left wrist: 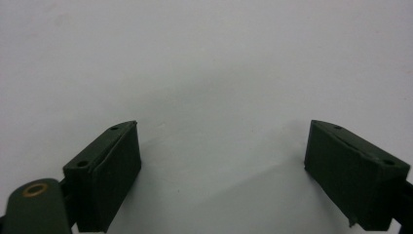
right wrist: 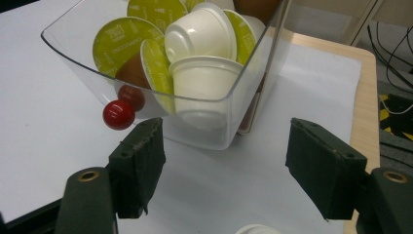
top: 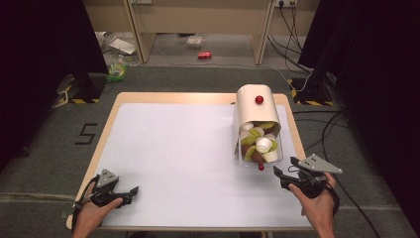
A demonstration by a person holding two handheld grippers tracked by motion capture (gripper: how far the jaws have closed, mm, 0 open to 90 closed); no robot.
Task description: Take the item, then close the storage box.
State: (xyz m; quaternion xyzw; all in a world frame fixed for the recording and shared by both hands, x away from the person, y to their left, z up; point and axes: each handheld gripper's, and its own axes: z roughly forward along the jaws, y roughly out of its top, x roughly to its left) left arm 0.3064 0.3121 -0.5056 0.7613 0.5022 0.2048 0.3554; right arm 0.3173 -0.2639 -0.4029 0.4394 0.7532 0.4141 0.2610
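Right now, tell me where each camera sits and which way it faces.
High view: above the person's side, looking forward and down on the table; both hands, left gripper, right gripper.
Left gripper view: rides the left gripper, facing bare white tabletop between open jaws.
Right gripper view: rides the right gripper, facing the clear drawer of capsules.
Shared: drawer's red knob.

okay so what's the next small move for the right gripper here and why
Probably ease the right gripper forward to the drawer's red knob. Its jaws stand open and empty just short of the clear drawer, which is pulled out and full of capsules.
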